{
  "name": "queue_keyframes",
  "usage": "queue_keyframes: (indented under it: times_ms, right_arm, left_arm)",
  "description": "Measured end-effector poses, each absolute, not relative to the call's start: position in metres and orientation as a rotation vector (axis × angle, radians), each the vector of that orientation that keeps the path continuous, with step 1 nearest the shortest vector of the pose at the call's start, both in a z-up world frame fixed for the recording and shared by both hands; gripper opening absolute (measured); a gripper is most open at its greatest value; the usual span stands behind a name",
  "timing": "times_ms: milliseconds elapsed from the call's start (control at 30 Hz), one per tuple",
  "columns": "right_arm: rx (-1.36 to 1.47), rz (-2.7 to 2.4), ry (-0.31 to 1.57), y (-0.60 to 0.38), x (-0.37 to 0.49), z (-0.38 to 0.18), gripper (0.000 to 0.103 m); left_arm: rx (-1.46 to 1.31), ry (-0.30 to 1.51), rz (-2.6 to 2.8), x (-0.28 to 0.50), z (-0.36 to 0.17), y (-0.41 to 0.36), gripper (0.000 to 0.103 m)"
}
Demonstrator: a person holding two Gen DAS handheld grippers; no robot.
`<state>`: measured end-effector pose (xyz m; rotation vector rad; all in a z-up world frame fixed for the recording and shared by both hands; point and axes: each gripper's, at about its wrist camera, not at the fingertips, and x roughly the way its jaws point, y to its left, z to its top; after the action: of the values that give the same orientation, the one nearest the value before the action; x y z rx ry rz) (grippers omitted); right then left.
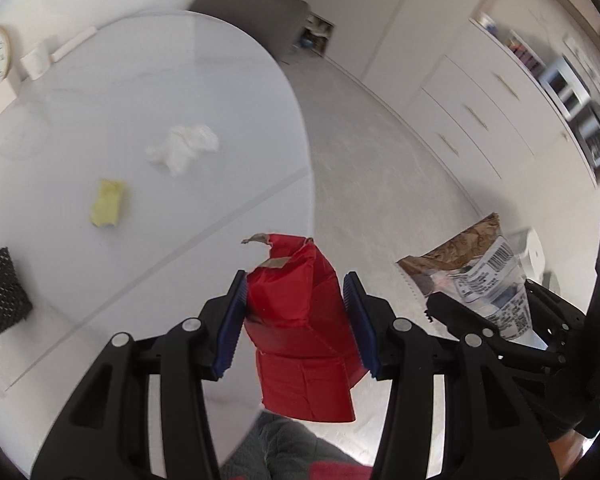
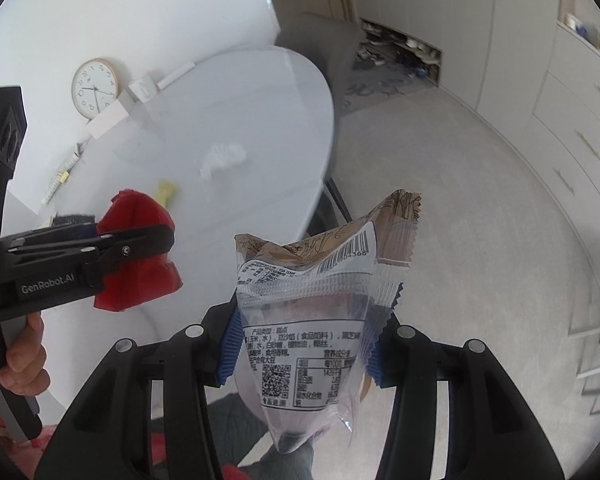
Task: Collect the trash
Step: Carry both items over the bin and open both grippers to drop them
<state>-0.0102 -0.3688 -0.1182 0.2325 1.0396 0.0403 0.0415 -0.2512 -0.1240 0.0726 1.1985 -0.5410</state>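
Two grippers, one piece of trash in each, past the table edge.
Left wrist view: the left gripper clamps one red packet; one white tissue and one yellow scrap lie on the table. Right wrist view: the right gripper grips one clear snack wrapper.

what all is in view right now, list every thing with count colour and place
red packet: 1, red, clamped in the left gripper, off the table edge
snack wrapper: 1, clear with brown top and printed label, clamped in the right gripper
crumpled tissue: 1, white, on the table
yellow scrap: 1, pale yellow, on the table near the tissue
mesh holder: 1, black, on the table's left edge in the left wrist view
clock: 1, white face, wooden rim, leaning by the wall
table: 1, white, rounded
cabinets: white, along the far wall
left gripper: 1, black with blue pads
right gripper: 1, black with blue pads
hand: 1, on the left gripper's handle
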Motion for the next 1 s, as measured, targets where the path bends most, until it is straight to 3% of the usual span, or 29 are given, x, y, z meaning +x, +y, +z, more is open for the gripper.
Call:
queue_keyframes:
  times_ms: [433, 1000]
  right_arm:
    - [0.319, 0.013, 1.134, -0.375, -0.097, -0.169, 0.050]
    - [0.340, 0.008, 1.139, -0.385, -0.109, -0.183, 0.051]
  left_arm:
    - [0.167, 1.346, -0.683, -0.048, -0.179, -0.278, 0.048]
    - [0.168, 1.381, -0.673, -0.058, -0.191, -0.283, 0.055]
